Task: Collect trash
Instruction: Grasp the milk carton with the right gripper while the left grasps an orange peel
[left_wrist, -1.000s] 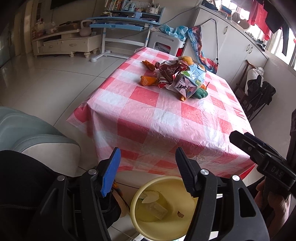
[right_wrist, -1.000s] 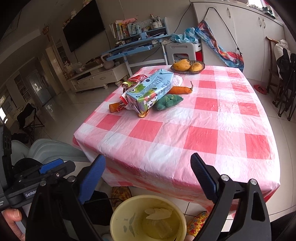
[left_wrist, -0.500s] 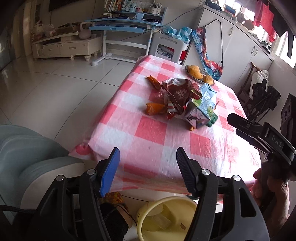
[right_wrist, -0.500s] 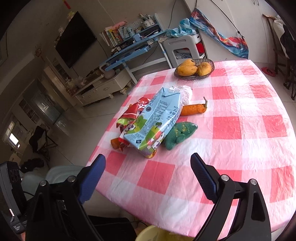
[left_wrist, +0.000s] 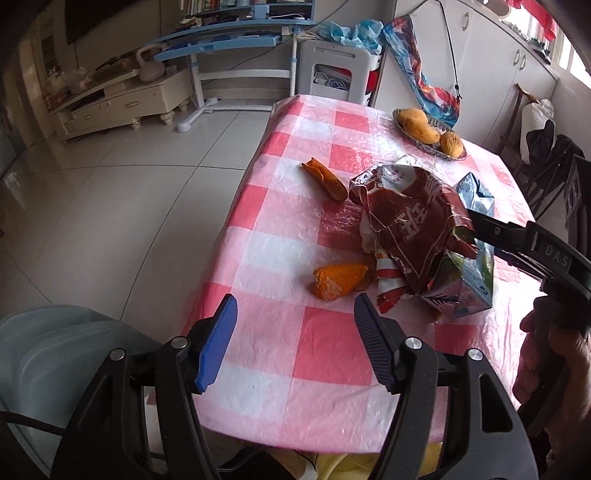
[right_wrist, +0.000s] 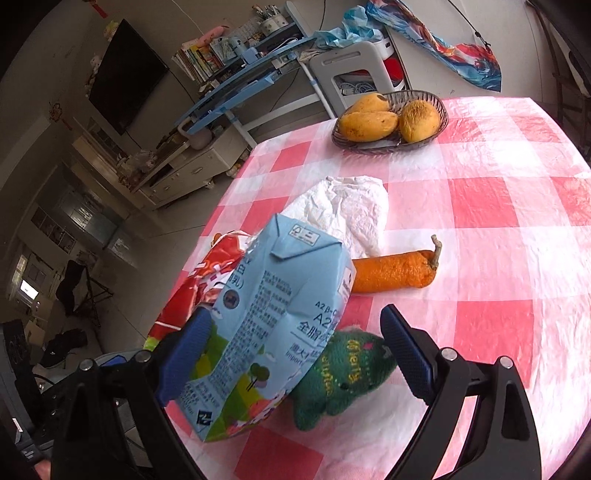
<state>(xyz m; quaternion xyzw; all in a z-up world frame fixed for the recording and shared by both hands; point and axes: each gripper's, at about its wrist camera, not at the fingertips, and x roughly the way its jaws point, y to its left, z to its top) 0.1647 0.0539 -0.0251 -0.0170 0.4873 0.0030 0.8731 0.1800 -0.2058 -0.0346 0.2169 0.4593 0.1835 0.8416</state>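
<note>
The right claw (right_wrist: 295, 332) is spread wide around the light-blue milk carton (right_wrist: 273, 325) — its left finger lies against the carton's side by the red snack wrapper (right_wrist: 207, 280), while the right finger stands clear of the carton, above the green knitted toy (right_wrist: 343, 373); nothing is clamped. In the left wrist view the person's right hand (left_wrist: 550, 354) grips that tool's handle at the right edge, reaching in over the surface (left_wrist: 332, 350), which wears a pink-and-white checked cloth. The left claw (left_wrist: 295, 325) is also wide open and holds nothing, hovering above the near edge of the surface, pointing toward the trash pile. That pile sits mid-surface: the carton lies tilted on the wrapper and the toy, a crumpled white tissue (right_wrist: 347, 210) is just behind it, and a carrot (right_wrist: 391, 275) lies beside the tissue, its cut end hidden behind the carton. Two orange peel pieces (left_wrist: 340, 280) lie on the pile's left side, one near and one farther off. A wire basket (right_wrist: 391, 118) of mangoes stands well apart at the far end.
</note>
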